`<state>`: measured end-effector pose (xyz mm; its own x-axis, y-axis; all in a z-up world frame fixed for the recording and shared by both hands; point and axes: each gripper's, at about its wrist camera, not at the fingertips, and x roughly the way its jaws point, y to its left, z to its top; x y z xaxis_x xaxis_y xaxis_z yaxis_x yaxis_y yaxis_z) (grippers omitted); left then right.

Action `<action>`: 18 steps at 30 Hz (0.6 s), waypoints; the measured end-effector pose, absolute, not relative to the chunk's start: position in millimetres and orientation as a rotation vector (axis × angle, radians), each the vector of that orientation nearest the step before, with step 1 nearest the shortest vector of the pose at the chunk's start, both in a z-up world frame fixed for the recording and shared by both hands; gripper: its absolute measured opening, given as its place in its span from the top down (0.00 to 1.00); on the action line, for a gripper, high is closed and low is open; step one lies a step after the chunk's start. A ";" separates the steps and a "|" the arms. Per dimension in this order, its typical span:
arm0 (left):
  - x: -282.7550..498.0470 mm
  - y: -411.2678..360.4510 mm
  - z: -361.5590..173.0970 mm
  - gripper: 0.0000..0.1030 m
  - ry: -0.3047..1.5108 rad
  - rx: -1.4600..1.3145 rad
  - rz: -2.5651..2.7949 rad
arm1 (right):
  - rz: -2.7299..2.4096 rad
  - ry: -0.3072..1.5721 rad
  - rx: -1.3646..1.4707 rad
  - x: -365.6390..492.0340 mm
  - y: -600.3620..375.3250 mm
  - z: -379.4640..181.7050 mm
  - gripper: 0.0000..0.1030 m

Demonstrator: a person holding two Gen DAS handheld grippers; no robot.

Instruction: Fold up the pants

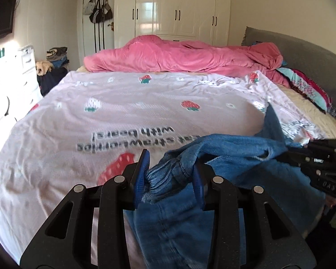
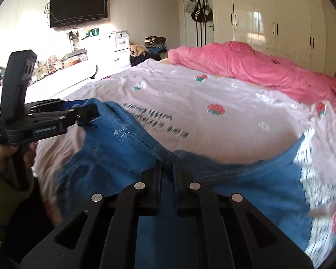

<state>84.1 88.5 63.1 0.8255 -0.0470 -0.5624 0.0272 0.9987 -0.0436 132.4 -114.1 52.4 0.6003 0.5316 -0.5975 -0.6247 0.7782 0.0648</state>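
Blue denim pants (image 1: pixel 224 154) lie at the near edge of a bed with a pale strawberry-print cover (image 1: pixel 134 112). My left gripper (image 1: pixel 171 174) is shut on a bunched part of the pants' edge between its blue pads. In the right wrist view the pants (image 2: pixel 246 179) hang across the front, and my right gripper (image 2: pixel 166 168) is shut on their top edge, jaws nearly together. The left gripper (image 2: pixel 87 114) also shows there at the left, holding the other corner. The right gripper's body (image 1: pixel 320 161) shows at the right of the left wrist view.
A pink quilt (image 1: pixel 179 56) is heaped at the far end of the bed. Folded colourful cloth (image 1: pixel 306 85) lies along the grey headboard (image 1: pixel 302 47). White wardrobes (image 1: pixel 174 6), a door with hanging bags (image 1: pixel 99 11), a wall TV (image 2: pixel 78 5) and a cluttered white desk (image 2: pixel 67 67) surround the bed.
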 end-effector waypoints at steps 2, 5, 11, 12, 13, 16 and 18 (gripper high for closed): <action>69.1 86.0 58.2 0.73 0.604 -0.051 -0.037 | 0.688 0.666 -0.153 120.2 -115.9 47.1 0.93; 47.1 83.3 49.4 0.73 0.626 -0.081 -0.026 | 0.708 0.697 -0.195 97.6 -113.1 38.7 0.93; 24.6 87.4 40.1 0.72 0.679 -0.140 -0.032 | 0.751 0.738 -0.193 64.1 -112.2 23.5 0.93; 21.6 88.0 39.6 0.72 0.684 -0.136 -0.027 | 0.757 0.738 -0.191 60.0 -111.5 23.4 0.93; 18.6 87.9 39.2 0.72 0.689 -0.129 -0.021 | 0.765 0.738 -0.190 56.7 -110.8 24.3 0.93; 10.1 88.5 38.1 0.71 0.704 -0.119 -0.004 | 0.793 0.735 -0.184 49.7 -109.9 29.0 0.92; 6.8 89.3 33.0 0.69 0.731 -0.113 0.011 | 0.818 0.758 -0.181 46.3 -108.5 26.1 0.92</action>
<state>6.8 89.3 33.0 0.7450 -0.0293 -0.6664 -0.0494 0.9939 -0.0990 46.3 -108.5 26.1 0.4413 0.5936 -0.6730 -0.7165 0.6846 0.1340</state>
